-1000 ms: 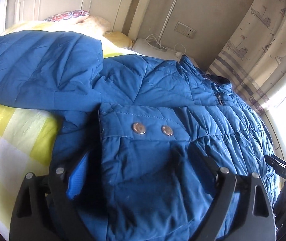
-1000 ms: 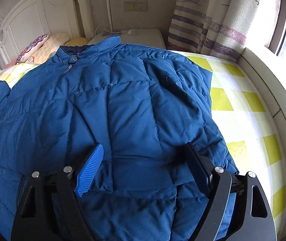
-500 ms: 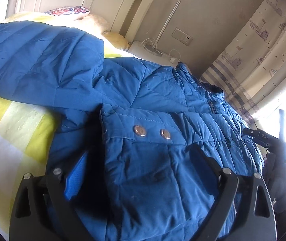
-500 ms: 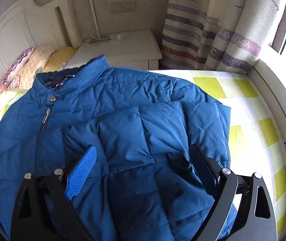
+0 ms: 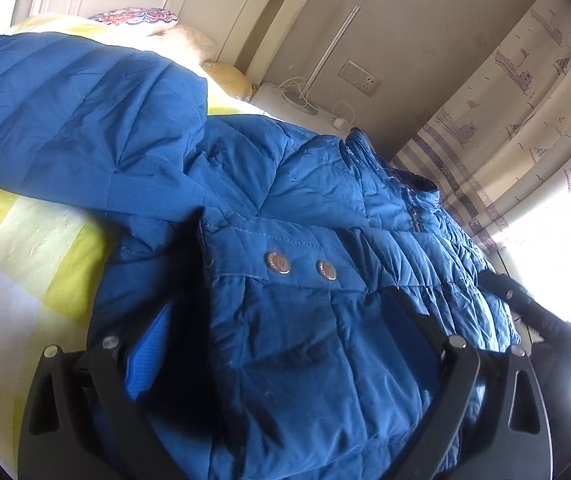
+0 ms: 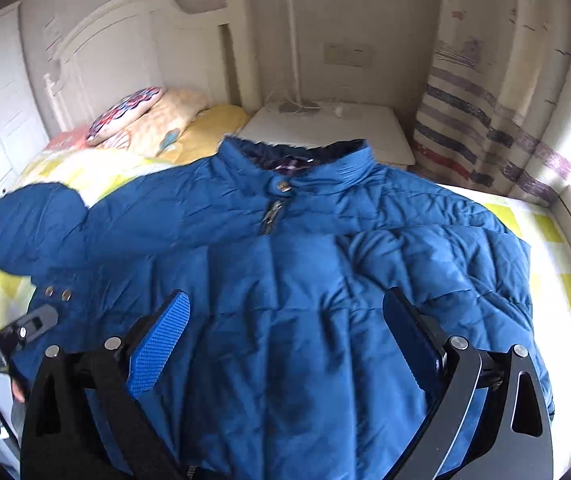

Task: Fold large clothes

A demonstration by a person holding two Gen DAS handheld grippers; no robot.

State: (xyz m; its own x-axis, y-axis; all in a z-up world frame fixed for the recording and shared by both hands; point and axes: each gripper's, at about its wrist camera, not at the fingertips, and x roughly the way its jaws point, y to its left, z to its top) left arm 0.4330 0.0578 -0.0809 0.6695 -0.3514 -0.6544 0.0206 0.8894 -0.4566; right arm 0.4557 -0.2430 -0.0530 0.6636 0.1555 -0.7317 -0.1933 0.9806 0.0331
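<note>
Checked yellow bedsheet (image 6: 565, 292) under puffy quilted blue jacket (image 6: 285, 280); both claws (image 5: 281, 332) (image 6: 285, 320) spread apart.

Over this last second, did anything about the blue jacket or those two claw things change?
The right gripper pulled up and back, open, so the whole jacket and its collar show. The left gripper barely shifted; the cuff with two snaps stays between its fingers. The jacket stayed put.

Before me, a bed (image 6: 541, 248) with yellow-and-white checked sheet and white headboard (image 6: 133, 44). Patterned pillows (image 6: 125, 114) lie against the headboard. A white nightstand (image 6: 345, 128) stands beside the bed, cables on top. A wall socket (image 5: 359, 76) sits above it. Striped curtain (image 6: 485, 128) with ship print hangs right.
</note>
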